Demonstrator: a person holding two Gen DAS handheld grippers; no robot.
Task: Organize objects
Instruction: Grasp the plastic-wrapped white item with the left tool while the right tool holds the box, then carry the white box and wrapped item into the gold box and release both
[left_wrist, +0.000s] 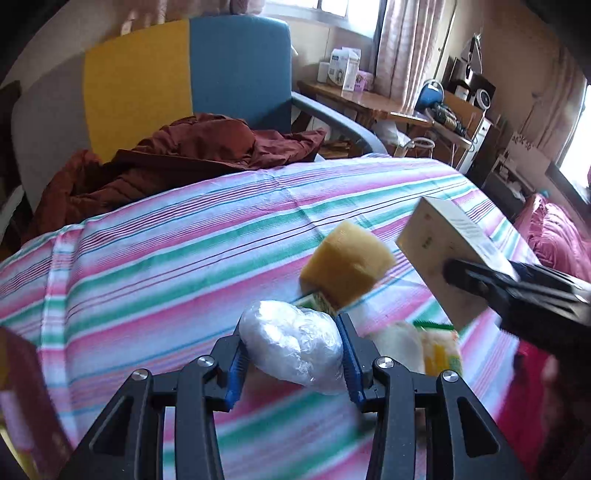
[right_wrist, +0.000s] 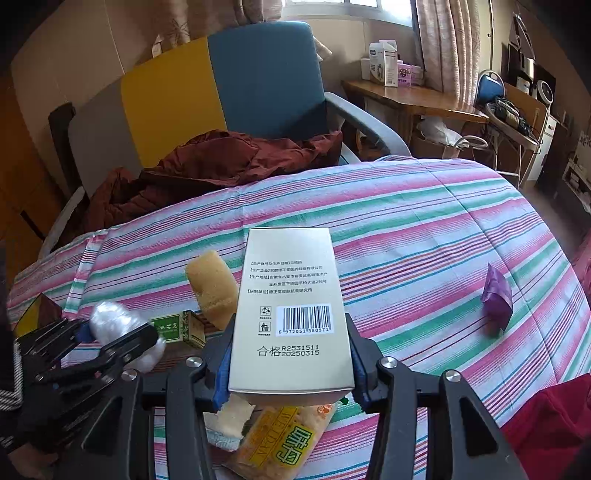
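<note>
Left wrist view, left tongs (left_wrist: 291, 354) angled down, clamping plastic-wrapped bundle (left_wrist: 291, 347)

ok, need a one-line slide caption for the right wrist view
Right hand-held gripper clamps a barcoded beige box above a striped bedspread; left hand-held gripper pinches a clear plastic bundle.

Left wrist view: sits just behind the left tongs (left_wrist: 291, 350), angled down over the striped bed (left_wrist: 184, 236), close to it, facing the armchair (left_wrist: 236, 74).
Right wrist view: sits just behind the right tongs (right_wrist: 290, 354), same downward tilt and heading, slightly further right.
Shared: bed, armchair, brown jacket (left_wrist: 184, 151), sponge (left_wrist: 347, 266), each other's tongs.
</note>
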